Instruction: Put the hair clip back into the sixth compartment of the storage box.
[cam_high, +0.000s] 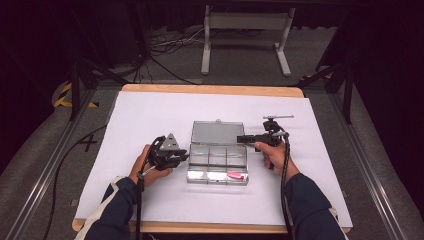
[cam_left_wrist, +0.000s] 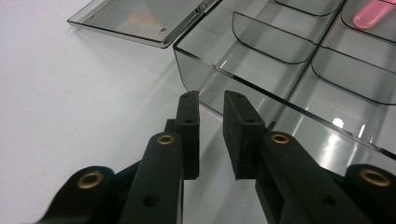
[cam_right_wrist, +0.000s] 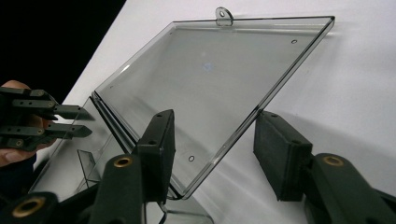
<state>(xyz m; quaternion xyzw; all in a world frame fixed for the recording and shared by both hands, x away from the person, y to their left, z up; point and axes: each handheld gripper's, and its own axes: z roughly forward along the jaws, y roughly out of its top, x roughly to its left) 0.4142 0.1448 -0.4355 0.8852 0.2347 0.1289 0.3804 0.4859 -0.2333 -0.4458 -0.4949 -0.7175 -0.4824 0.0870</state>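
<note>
The left gripper (cam_high: 176, 159) sits just beside the left wall of the box (cam_high: 218, 171), jaws narrowly parted and empty. The box lies open at the table's (cam_high: 150, 115) centre, lid (cam_high: 216, 133) flat behind it; a pink item (cam_high: 235, 174) occupies the front right compartment. The right gripper (cam_high: 242, 138) straddles the lid's right corner, jaws wide.
</note>
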